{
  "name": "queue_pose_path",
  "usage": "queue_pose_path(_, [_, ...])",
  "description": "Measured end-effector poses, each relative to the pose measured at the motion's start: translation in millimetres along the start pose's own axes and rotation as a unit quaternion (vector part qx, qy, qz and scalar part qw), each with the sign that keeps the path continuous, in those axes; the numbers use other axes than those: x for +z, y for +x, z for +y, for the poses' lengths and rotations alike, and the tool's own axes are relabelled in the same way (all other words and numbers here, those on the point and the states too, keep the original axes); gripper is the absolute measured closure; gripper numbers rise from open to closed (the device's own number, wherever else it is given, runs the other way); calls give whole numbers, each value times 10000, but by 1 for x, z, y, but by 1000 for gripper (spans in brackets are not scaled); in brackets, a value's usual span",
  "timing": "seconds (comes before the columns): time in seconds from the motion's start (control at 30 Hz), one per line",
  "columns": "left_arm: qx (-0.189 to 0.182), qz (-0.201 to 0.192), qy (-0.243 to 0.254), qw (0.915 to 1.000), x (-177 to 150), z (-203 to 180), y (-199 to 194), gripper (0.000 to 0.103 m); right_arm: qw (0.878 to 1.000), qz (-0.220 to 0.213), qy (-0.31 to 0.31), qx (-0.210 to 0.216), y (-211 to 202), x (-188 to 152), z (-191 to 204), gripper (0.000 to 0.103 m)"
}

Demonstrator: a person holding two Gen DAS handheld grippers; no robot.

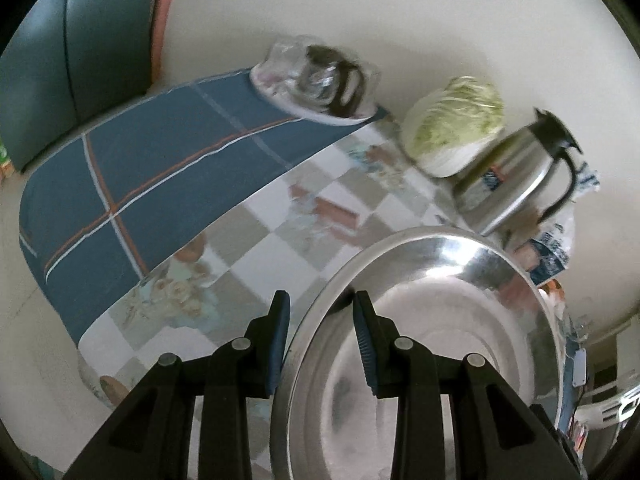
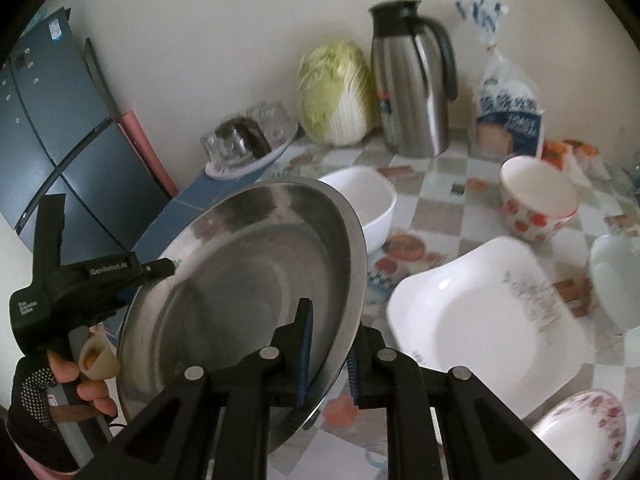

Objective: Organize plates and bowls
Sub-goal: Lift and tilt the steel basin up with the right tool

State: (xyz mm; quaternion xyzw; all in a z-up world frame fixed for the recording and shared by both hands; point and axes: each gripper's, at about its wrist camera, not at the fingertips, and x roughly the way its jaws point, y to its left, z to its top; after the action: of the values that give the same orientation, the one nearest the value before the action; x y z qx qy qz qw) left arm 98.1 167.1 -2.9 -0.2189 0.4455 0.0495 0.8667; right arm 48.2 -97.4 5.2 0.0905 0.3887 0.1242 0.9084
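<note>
A big steel plate (image 1: 432, 344) hangs tilted above the table, held by both grippers at opposite rims. My left gripper (image 1: 320, 296) is shut on its near-left rim, one pad inside the plate and one outside. In the right wrist view the same steel plate (image 2: 248, 280) fills the middle, and my right gripper (image 2: 328, 340) is shut on its right rim. The left gripper (image 2: 168, 268) shows there at the plate's far-left edge, with a gloved hand (image 2: 40, 392) below it. On the table lie a white square plate (image 2: 480, 312), a white deep dish (image 2: 360, 200), a strawberry bowl (image 2: 536, 204) and a floral bowl (image 2: 580, 432).
Along the wall stand a cabbage (image 2: 336, 92), a steel thermos jug (image 2: 412, 88), a bread bag (image 2: 508, 116) and a tray of upturned glasses (image 2: 244, 148). A pale bowl (image 2: 616, 276) sits at the right edge. A blue cloth (image 1: 140, 184) covers the table's left part; a dark fridge (image 2: 52, 140) stands beyond.
</note>
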Motion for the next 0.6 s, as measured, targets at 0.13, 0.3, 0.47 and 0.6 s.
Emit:
queue_pose_path(0.13, [-133,-137,211,9996,-4,-24,-8,69,9997,-176,74,-131,-17,2,-17,87])
queue_pose_path(0.3, [-407,-202,388,9982,-11,-50,-17,69,9987,-402,249,-202,-40,3,-41,87])
queue_pose_path(0.47, [-581,-260,673,9957,-22,-79,-24,69,9968,-632,421,-257,-62,3,-61,87])
queue_pose_path(0.6, [-708,-372,897,9928,-32,-102,-32,69,9947,-802,559,-309,-80,1,-78,87])
